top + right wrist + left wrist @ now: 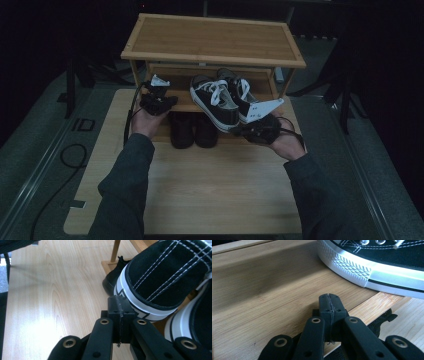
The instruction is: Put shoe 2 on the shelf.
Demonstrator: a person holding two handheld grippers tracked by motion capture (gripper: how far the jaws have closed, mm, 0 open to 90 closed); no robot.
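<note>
Black canvas sneakers being settled on the middle shelf of a bamboo shoe rack.

From the left: the left tongs (159, 102) hover over the bare light wooden middle shelf (274, 302), jaws pressed fully together and holding nothing. Just beside them to the right sits the pair of black canvas sneakers with white laces and white rubber soles (222, 100), heels jutting over the shelf's front edge, above a pair of plain black shoes (192, 131) on the table (220, 190). The right tongs (119, 305), likewise clamped shut and empty, touch the nearer sneaker's heel. I'd judge a slow, level push on that rubber heel best, keeping both sneakers parallel and seated.
</note>
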